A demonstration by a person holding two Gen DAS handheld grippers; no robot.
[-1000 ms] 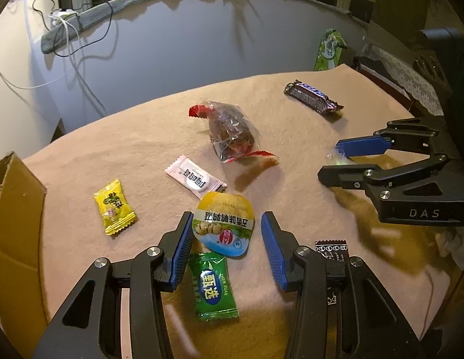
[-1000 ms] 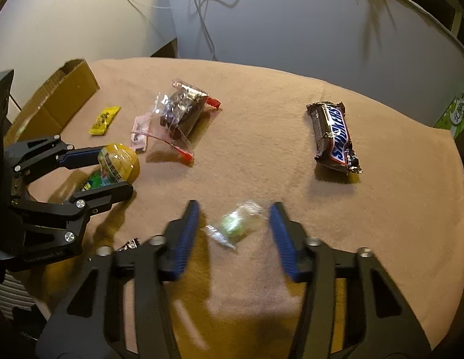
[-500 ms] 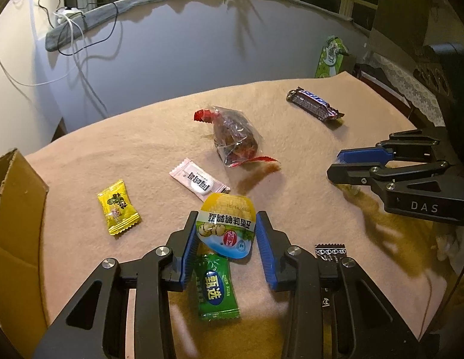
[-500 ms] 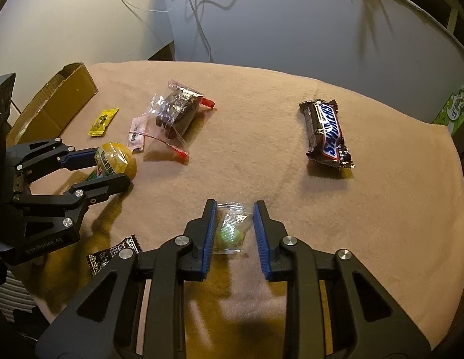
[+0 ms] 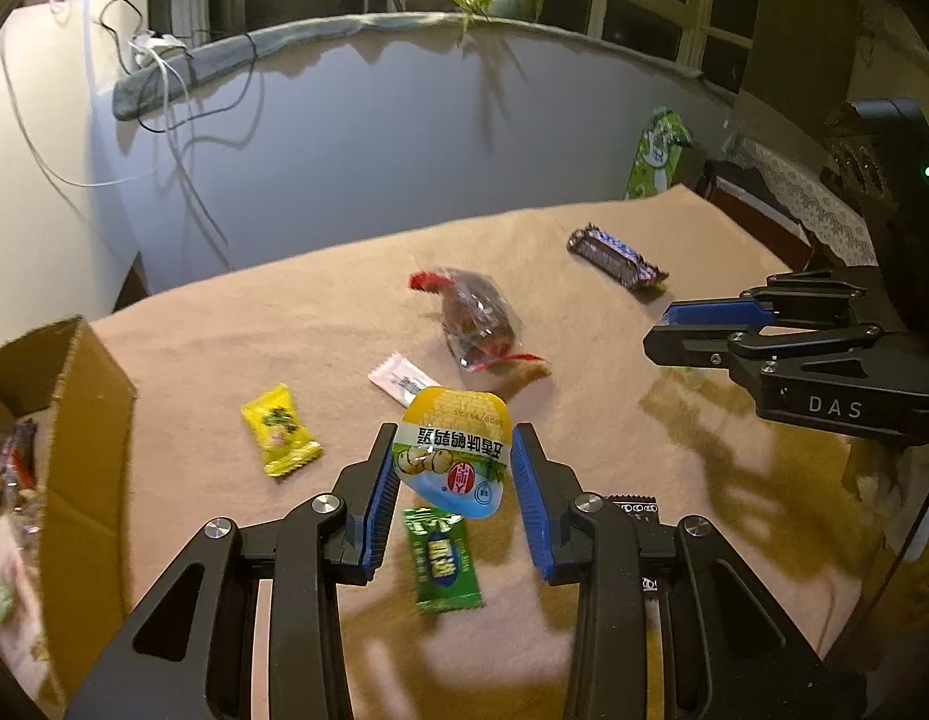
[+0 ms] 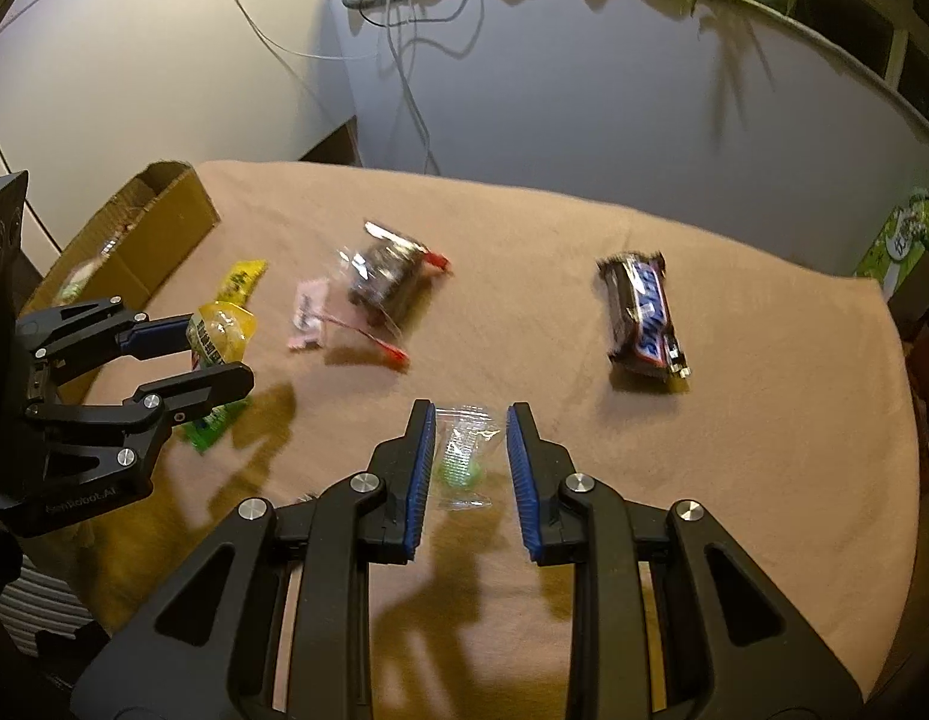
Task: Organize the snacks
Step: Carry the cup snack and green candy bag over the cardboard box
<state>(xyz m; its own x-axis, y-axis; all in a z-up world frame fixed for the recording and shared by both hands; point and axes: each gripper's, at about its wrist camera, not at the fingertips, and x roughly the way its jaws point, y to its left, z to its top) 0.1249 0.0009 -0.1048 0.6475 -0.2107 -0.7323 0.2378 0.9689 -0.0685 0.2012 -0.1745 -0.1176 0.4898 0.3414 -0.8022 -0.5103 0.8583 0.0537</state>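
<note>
My left gripper [image 5: 454, 453] is shut on a yellow-lidded jelly cup [image 5: 452, 450] and holds it above the tan cloth; it also shows in the right wrist view [image 6: 215, 333]. My right gripper [image 6: 469, 441] is shut on a small clear packet with a green candy [image 6: 461, 459], lifted off the cloth. On the cloth lie a green candy [image 5: 443, 561], a yellow candy [image 5: 279, 429], a pink-white sachet [image 5: 398, 378], a clear bag of dark snacks [image 5: 476, 321] and a Snickers bar [image 6: 641, 312]. A cardboard box [image 5: 74, 450] stands at the left.
A small black packet [image 5: 635, 507] lies by my left gripper's right finger. A green carton [image 5: 659, 150] stands at the table's far right edge. A wall curves behind the table. The box holds some snacks [image 5: 14, 468].
Both grippers closed on their items and lifted them off the cloth. The left one rose with the jelly cup; the right one rose with the clear candy packet.
</note>
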